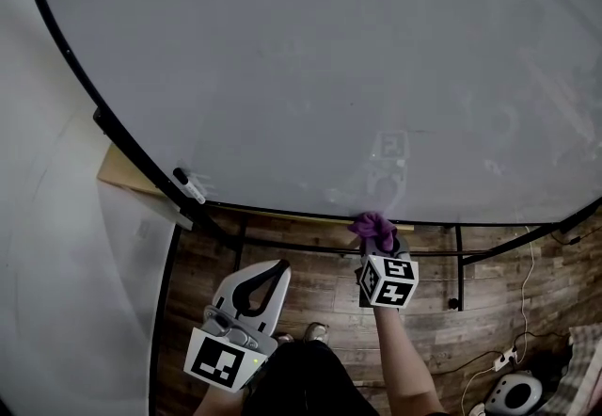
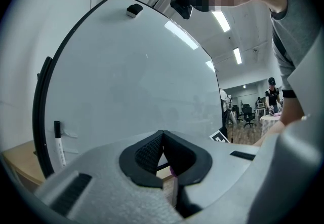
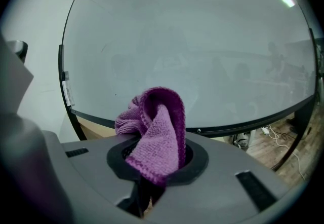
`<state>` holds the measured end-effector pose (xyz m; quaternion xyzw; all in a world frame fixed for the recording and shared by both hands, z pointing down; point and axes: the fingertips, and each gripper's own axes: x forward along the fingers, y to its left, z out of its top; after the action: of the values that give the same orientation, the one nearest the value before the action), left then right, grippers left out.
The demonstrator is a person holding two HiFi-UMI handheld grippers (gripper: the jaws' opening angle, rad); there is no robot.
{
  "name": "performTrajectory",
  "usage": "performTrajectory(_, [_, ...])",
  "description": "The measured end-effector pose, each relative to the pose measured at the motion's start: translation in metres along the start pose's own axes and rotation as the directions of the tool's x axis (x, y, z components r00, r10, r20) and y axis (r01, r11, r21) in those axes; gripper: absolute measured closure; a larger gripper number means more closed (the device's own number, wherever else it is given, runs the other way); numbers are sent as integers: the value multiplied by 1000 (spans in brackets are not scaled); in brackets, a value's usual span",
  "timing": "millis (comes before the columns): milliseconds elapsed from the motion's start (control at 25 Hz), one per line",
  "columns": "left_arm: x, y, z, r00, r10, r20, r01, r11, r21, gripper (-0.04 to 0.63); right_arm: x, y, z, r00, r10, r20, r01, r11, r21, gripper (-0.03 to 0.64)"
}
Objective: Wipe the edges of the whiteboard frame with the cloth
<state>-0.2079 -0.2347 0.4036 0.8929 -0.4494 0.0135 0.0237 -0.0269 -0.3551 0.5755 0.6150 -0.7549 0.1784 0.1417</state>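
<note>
Left gripper [image 1: 280,265] jaws closed, empty, below whiteboard [image 1: 310,56]. Right gripper [image 1: 380,241] pinches purple cloth [image 1: 373,226] at whiteboard's black bottom frame [image 1: 282,212]. Wood floor [image 1: 320,290] underneath.

Along the whiteboard frame [image 1: 489,222], the bottom edge runs bare to the right of the right tongs [image 1: 377,237] and their cloth [image 1: 372,226], but leftward a marker [image 1: 188,185] sits near the corner, and stand bars [image 1: 459,268] cross the space beneath.
</note>
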Motion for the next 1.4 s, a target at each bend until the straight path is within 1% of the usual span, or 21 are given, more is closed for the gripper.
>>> performTrajectory(280, [-15,16,-4,999,-49,2,49,998,-35,578,1,0,1,998,-59,-11,59,998,16,555])
performTrajectory(440, [-18,19,-7,997,-83,7,83,996,-38,578,-1,0,1,995,-95,-16,96,995,35,555])
performTrajectory(640, [-15,19,-9,993,-116,7,117,992,-45,578,-2,-1,2,993,-112,-25,112,993,31,555])
performTrajectory(760, [-11,19,-7,993,-120,9,120,992,-45,578,-2,-2,2,993,-113,-25,114,993,32,555])
performTrajectory(1000, [0,14,-4,995,-95,28,96,995,-39,578,1,0,1,997,-80,-25,80,997,16,555])
performTrajectory(1120, [8,2,-2,996,-78,38,80,996,-39,578,1,0,0,999,-40,-26,40,999,4,555])
performTrajectory(1400, [22,-30,1,999,-30,27,31,999,-32,578,-2,-2,1,998,57,-34,-58,998,-33,555])
